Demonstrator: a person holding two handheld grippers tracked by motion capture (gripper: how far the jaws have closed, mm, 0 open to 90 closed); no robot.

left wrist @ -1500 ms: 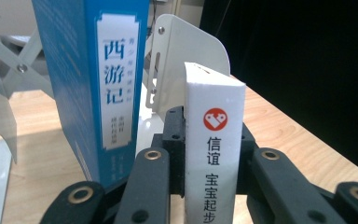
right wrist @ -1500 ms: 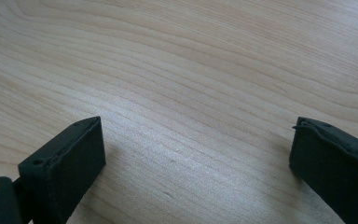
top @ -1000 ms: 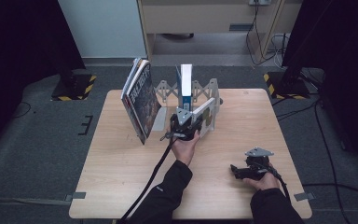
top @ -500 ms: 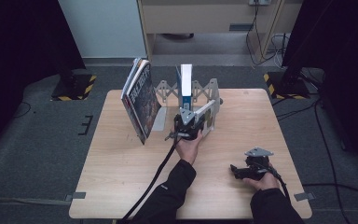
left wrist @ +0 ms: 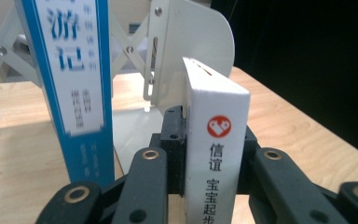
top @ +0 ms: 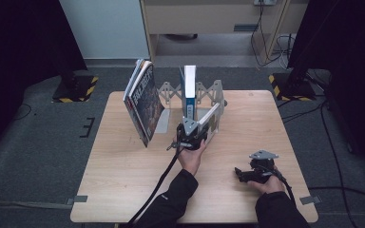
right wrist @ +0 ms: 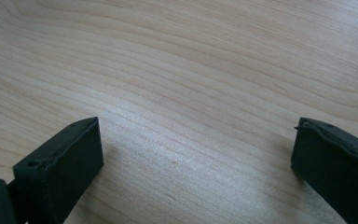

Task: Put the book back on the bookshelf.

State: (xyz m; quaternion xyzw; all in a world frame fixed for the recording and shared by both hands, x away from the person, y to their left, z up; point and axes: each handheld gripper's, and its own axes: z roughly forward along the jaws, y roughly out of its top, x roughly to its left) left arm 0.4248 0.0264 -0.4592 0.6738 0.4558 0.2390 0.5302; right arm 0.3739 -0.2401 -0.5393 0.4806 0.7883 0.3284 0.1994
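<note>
A white book (top: 210, 118) leans tilted against the right end plate of a white folding book rack (top: 204, 92). My left gripper (top: 190, 132) is shut on its spine. In the left gripper view the black jaws press both sides of the white book (left wrist: 216, 107), with the left gripper (left wrist: 212, 135) just in front of the rack's end plate (left wrist: 191, 42). A blue-and-white book (top: 189, 88) stands upright in the rack, to the left of the white book, and is seen close as the blue-and-white book (left wrist: 74, 70). My right gripper (top: 241, 175) rests open near the table's front right, and the right gripper (right wrist: 196, 154) has only bare wood between its jaws.
A large book with a dark picture cover (top: 145, 102) stands leaning at the rack's left end. The wooden table (top: 123, 166) has free surface in front and at the right. Dark floor, cables and yellow-black stand feet surround it.
My left gripper has shifted slightly to the right with the white book in it. The right gripper has stayed put.
</note>
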